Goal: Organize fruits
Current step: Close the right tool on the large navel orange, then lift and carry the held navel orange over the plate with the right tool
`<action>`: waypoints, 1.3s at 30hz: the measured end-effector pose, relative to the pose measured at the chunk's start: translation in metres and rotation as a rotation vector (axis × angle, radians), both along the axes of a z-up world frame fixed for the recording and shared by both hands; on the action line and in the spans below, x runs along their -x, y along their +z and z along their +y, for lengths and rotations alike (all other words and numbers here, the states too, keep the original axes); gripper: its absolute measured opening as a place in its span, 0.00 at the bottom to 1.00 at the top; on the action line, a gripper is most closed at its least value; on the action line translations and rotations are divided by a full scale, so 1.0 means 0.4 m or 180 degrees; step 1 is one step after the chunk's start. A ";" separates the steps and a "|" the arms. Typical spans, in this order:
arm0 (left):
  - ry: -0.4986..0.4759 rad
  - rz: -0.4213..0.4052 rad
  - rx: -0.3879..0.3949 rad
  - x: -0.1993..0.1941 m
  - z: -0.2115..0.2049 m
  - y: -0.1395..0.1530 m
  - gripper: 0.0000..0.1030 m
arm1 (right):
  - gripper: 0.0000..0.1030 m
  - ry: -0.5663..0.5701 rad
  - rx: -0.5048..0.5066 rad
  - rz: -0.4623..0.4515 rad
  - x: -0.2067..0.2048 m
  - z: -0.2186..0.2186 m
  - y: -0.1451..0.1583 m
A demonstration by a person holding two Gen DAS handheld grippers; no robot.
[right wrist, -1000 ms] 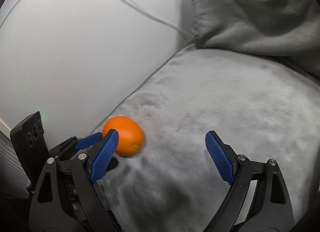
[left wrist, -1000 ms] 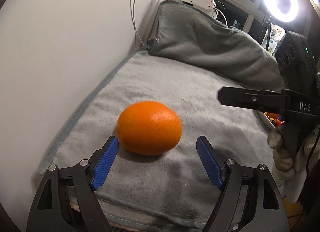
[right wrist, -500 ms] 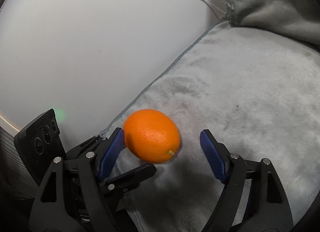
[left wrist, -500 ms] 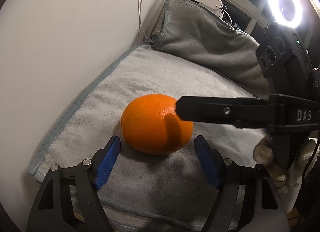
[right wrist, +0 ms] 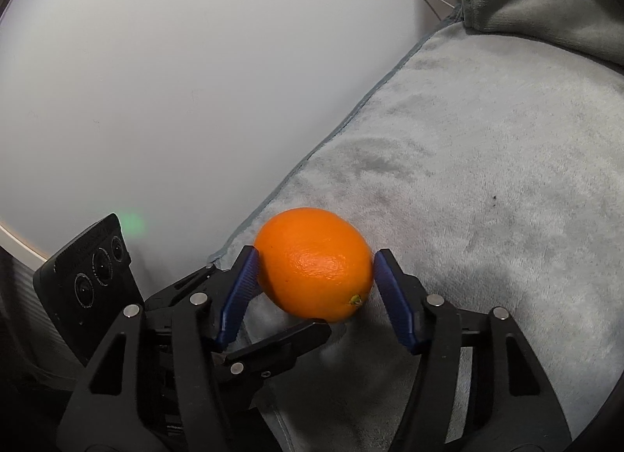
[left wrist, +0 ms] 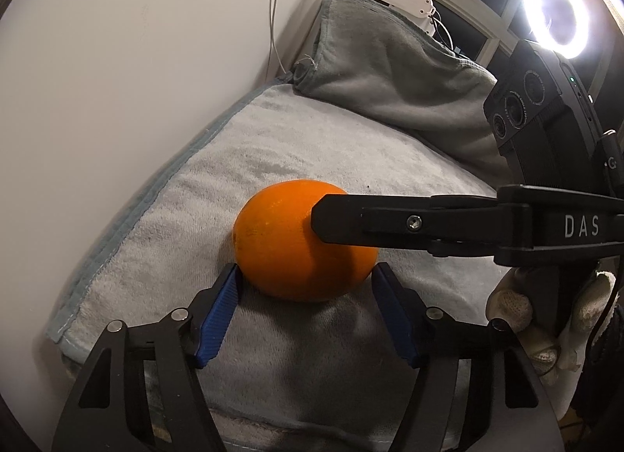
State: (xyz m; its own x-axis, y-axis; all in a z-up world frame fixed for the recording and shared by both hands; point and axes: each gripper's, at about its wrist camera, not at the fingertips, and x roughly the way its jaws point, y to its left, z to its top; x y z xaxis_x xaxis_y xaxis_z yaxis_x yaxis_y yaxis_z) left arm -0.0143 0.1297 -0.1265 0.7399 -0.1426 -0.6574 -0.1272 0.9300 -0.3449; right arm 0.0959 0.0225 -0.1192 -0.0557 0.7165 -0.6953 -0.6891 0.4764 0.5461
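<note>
Where the two grippers meet at the near edge of the grey towel (left wrist: 273, 148), a single orange (left wrist: 296, 241) sits between both pairs of blue pads. Seen from the left wrist, the left gripper (left wrist: 306, 276) has its jaws just closing in around the fruit: the left pad tip touches the orange low on its side, and the right pad tip stands right at its other side, though whether that one presses cannot be told. The right gripper's black finger crosses in front of the orange from the right side of this view, and a white-gloved hand (left wrist: 546, 315) grips its handle.

Seen from the right wrist, the right gripper (right wrist: 316, 268) has also just been closing, and its two blue pads sit against opposite sides of the orange (right wrist: 314, 263), clasping it. The fruit rests on the towel (right wrist: 487, 198) close to its hemmed edge, with its small stem mark turned toward the lower right. One black finger of the left gripper lies under and in front of the orange here.

Beyond the orange the towel stretches away flat, then rises into a bunched fold (left wrist: 390, 73) against the back. A white wall (left wrist: 136, 62) runs along the left. A ring light (left wrist: 555, 17) glows at the far upper right.
</note>
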 end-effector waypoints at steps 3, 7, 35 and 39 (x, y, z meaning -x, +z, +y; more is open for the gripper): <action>0.0023 0.0016 -0.0002 -0.002 -0.001 0.004 0.66 | 0.62 -0.0018 -0.0019 -0.0008 0.004 -0.005 0.002; 0.0009 0.0004 -0.0007 -0.007 -0.007 0.006 0.66 | 0.62 -0.0048 -0.0033 -0.0034 0.011 -0.018 0.011; -0.0817 -0.0328 -0.0124 -0.123 -0.270 0.110 0.66 | 0.62 -0.0976 -0.0260 -0.0467 0.011 -0.363 0.135; -0.1022 -0.0358 -0.0133 -0.151 -0.334 0.117 0.66 | 0.62 -0.1193 -0.0281 -0.0500 0.003 -0.442 0.150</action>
State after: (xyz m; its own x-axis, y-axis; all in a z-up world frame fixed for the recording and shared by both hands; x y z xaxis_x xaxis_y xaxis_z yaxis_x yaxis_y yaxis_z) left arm 0.0461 -0.0040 -0.0796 0.7297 -0.3548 -0.5845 0.2111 0.9300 -0.3009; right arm 0.0945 -0.1544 -0.0591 0.3223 0.7243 -0.6095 -0.5551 0.6662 0.4981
